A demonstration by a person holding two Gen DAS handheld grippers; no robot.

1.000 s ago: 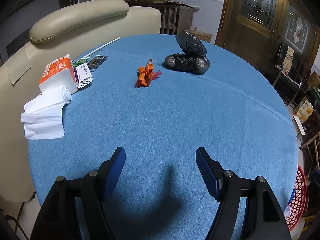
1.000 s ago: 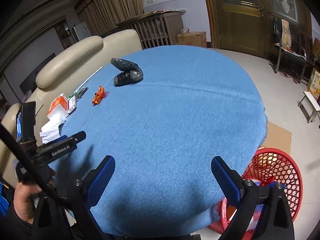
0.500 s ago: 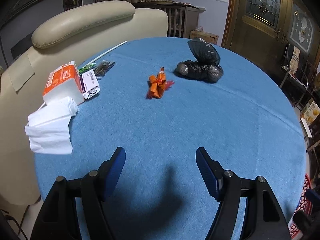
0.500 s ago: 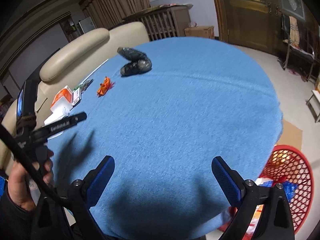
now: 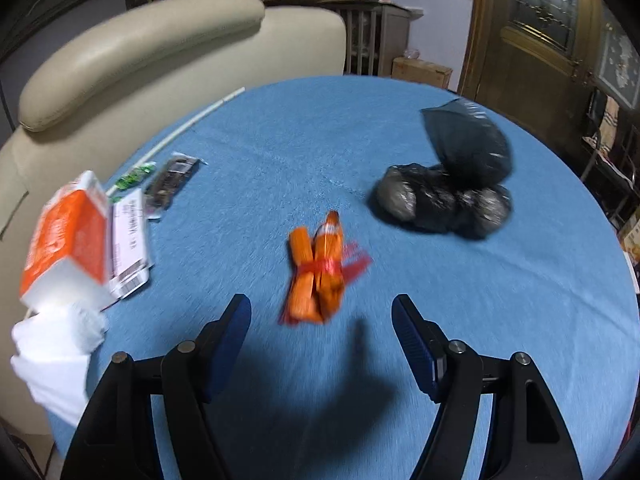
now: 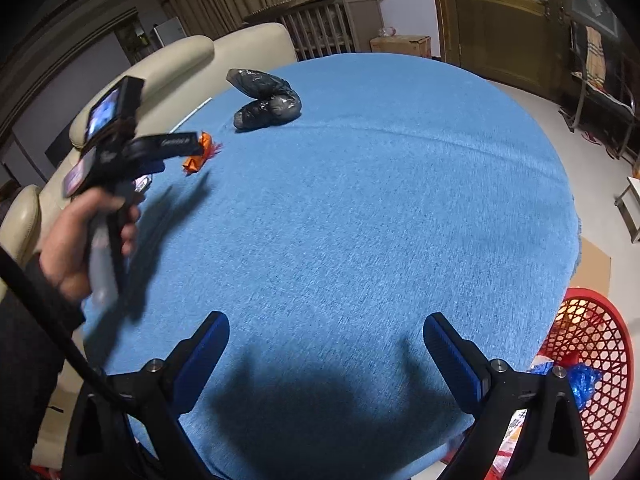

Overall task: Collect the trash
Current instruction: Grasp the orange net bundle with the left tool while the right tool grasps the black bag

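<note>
An orange wrapper bundle (image 5: 318, 272) tied with red lies on the round blue table (image 5: 480, 300), just beyond my left gripper (image 5: 320, 312), which stands open and empty with the bundle ahead of its tips. A knotted black plastic bag (image 5: 444, 196) lies further back to the right. In the right wrist view my right gripper (image 6: 326, 332) is open over the near table edge, holding nothing. There the left gripper (image 6: 160, 152), held by a hand (image 6: 76, 240), hovers by the orange bundle (image 6: 200, 154), with the black bag (image 6: 266, 102) beyond.
At the table's left edge lie an orange tissue pack (image 5: 66, 244), white tissues (image 5: 56, 352), a labelled card (image 5: 130, 240), small wrappers (image 5: 172, 180) and a white stick (image 5: 188, 124). A cream sofa (image 5: 140, 60) stands behind. A red mesh basket (image 6: 588, 360) with trash sits on the floor, lower right.
My left gripper has travelled forward across the table toward the orange bundle, which now lies just beyond its tips. The right gripper has barely shifted. Both stay open.
</note>
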